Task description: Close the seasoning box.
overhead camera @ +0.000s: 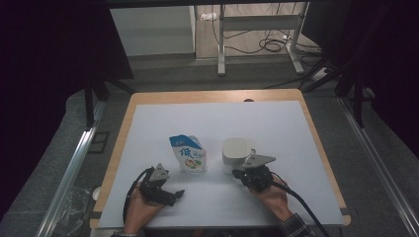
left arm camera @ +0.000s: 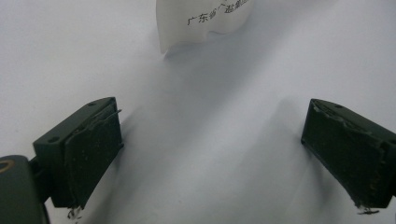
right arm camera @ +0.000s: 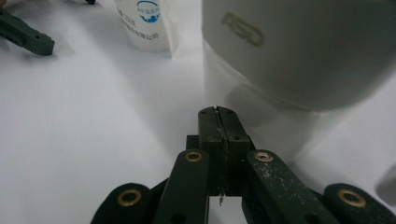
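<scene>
high view: the milk carton (overhead camera: 188, 154) stands upright near the middle of the white surface (overhead camera: 276, 123), with the white cup (overhead camera: 235, 150) just beside it to the right. the right tool (overhead camera: 240, 173) lies close by the cup's near side, its jaws pressed together on nothing. the left tool (overhead camera: 179, 193) rests near the carton's front left, jaws spread wide, nothing between them.

Pouch (overhead camera: 188, 154) left of cup (overhead camera: 235, 150)
</scene>
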The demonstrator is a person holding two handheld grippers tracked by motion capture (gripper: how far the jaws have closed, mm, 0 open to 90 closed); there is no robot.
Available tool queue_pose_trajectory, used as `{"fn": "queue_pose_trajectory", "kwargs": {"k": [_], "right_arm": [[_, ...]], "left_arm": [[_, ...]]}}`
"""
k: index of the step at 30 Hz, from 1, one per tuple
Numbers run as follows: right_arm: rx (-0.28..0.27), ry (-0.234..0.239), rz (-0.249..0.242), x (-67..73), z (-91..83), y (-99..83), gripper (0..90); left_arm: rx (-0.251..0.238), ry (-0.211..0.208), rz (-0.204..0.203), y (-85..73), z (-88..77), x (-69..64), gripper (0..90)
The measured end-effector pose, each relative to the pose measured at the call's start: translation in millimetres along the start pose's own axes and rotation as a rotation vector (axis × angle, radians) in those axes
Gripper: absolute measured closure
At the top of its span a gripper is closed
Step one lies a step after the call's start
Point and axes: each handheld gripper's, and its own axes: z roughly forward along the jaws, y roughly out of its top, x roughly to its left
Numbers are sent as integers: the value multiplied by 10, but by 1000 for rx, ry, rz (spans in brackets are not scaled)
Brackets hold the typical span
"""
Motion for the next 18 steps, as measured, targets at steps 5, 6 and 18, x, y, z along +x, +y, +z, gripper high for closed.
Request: {"fn": "queue_pose_trajectory", "kwargs": {"k": [5,6,18], "right_arm": [[4,-9,7,-52,-51,-41,895],[9,-8,13,-73,-62,-55,896],[13,-22,30,-148,-55,-66,896]], "left_arm": [[0,0,0,0,0,0,51],[0,0,0,0,0,0,51],[0,0,0,0,0,1,51]]}}
